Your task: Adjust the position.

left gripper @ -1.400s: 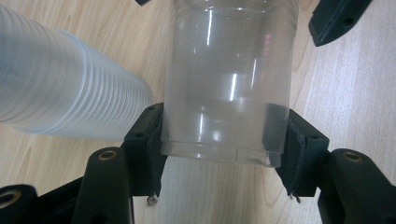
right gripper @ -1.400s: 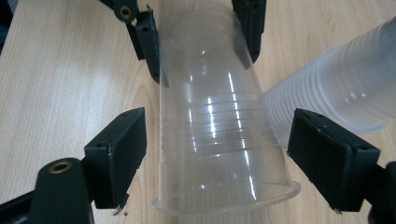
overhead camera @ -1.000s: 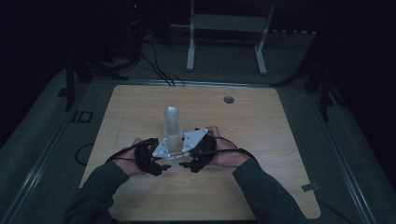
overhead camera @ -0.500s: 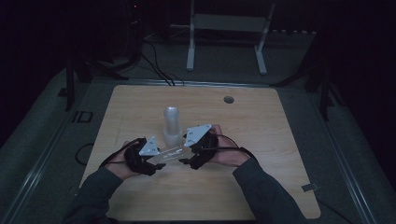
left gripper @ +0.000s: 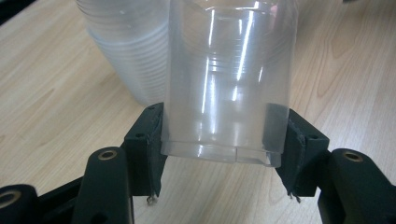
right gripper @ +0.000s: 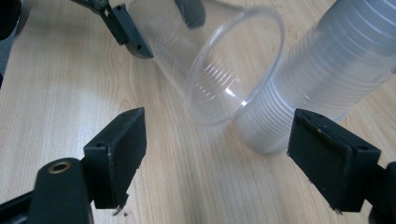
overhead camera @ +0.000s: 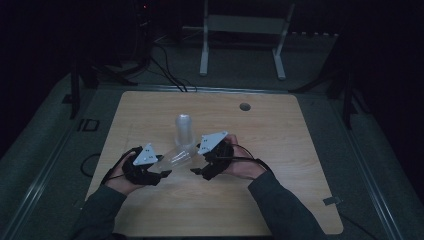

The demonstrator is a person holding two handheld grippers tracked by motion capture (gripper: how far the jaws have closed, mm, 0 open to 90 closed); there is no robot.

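Note:
My left gripper (left gripper: 224,140) is shut on the base of a clear plastic cup (left gripper: 229,84), which lies tilted with its mouth pointing away. In the high view this left gripper (overhead camera: 161,169) holds the cup (overhead camera: 179,155) low over the table, just in front of an upside-down stack of clear cups (overhead camera: 184,129). The stack (left gripper: 130,51) stands behind the held cup. My right gripper (right gripper: 219,135) is open and its jaws have just been closing, with bare table between them. It faces the cup's open mouth (right gripper: 233,70) and the stack (right gripper: 322,79). In the high view the right gripper (overhead camera: 201,164) sits right of the cup.
The wooden table (overhead camera: 290,150) has a small round hole (overhead camera: 244,106) at the back right. A white metal frame (overhead camera: 240,30) and cables (overhead camera: 165,65) lie on the dark floor beyond the table. Both forearms reach in from the table's near edge.
The left gripper has drawn back to the left and toward the person, pulling one cup off the stack. The right gripper stayed beside the stack.

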